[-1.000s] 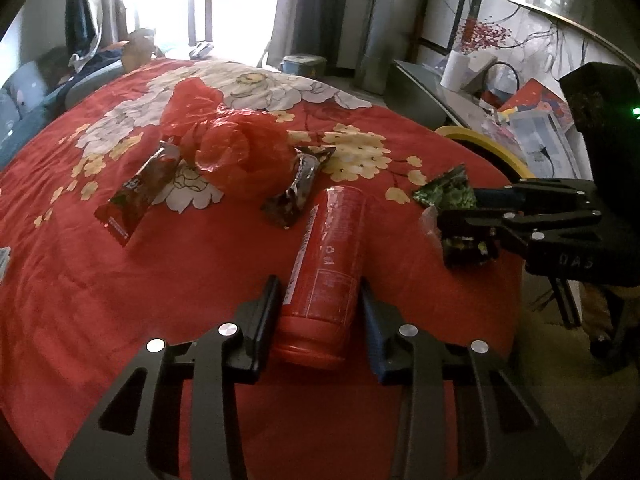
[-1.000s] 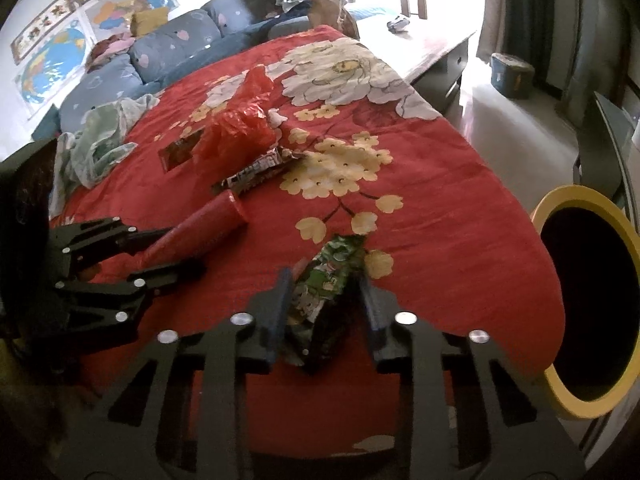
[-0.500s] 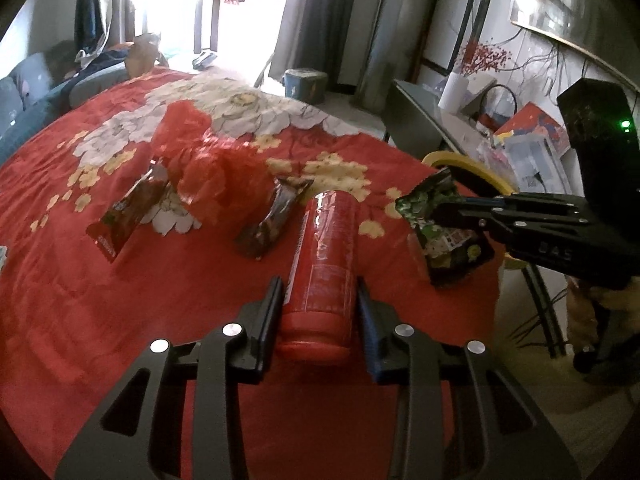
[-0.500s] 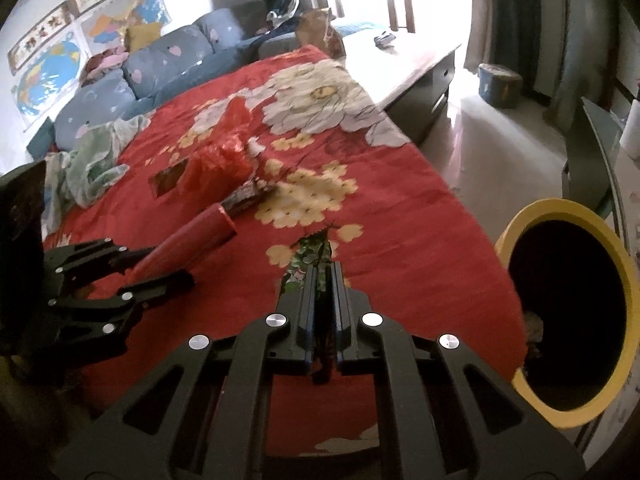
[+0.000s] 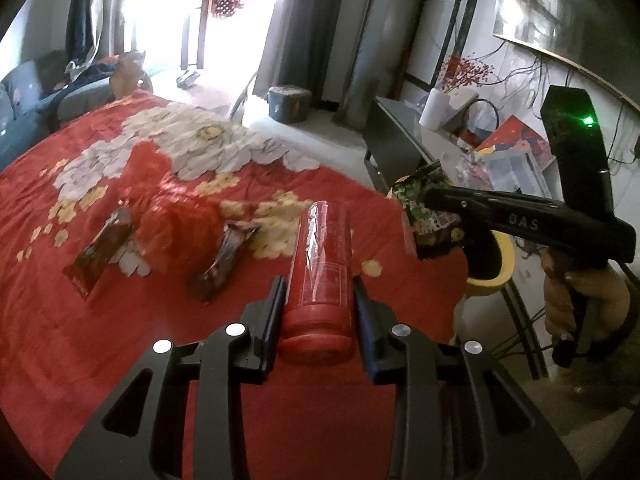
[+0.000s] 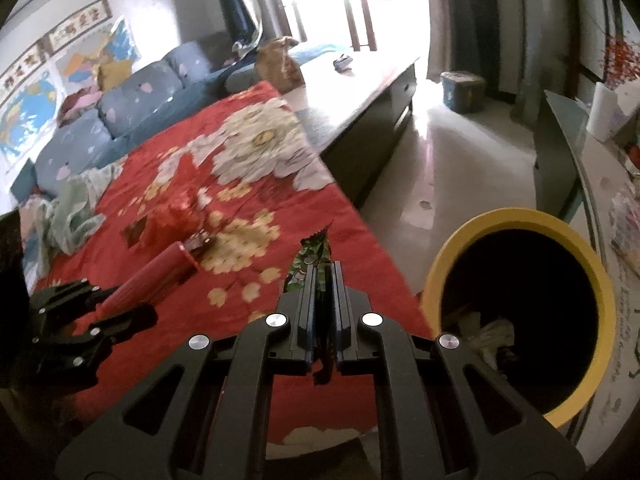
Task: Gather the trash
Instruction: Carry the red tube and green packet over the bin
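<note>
Clearly, both hands are loaded, so handling comes first.

Red can: the red can (image 5: 318, 276) is a rigid cylinder with a glossy, film-wrapped wall; I judge it light and probably empty, stiff enough to take a firm squeeze but slick, so it could slide out lengthwise if tipped steeply.
Where to hold the can: across its width near the capped base, which is where the fingers sit now; a hold nearer the middle would balance it better.
Can's place: lifted clear of the red floral bedspread (image 5: 132, 352), pointing away from the camera.
Left gripper: the left gripper (image 5: 318, 300) has its 2 jaws closing on the can's lower end, the pads against its sides, with the can between them.
Green wrapper: the green snack wrapper (image 6: 310, 264) is thin, crinkly foil, nearly weightless and floppy; I expect it to sag and flutter, so it needs a flat pinch well in from its edge.
Wrapper's place: in the air over the bed's edge, just beside the yellow-rimmed bin (image 6: 600, 280).
Right gripper: the right gripper (image 6: 322, 280) is clenched tight on the wrapper, its jaws nearly meeting, foil sticking out above and below them.
Bin: dark inside, with pale crumpled rubbish already at the bottom.
Left on the bed: 2 dark wrappers (image 5: 100, 252) lie well apart from the can, and a red plastic bag (image 6: 172, 222) sits near them.
</note>
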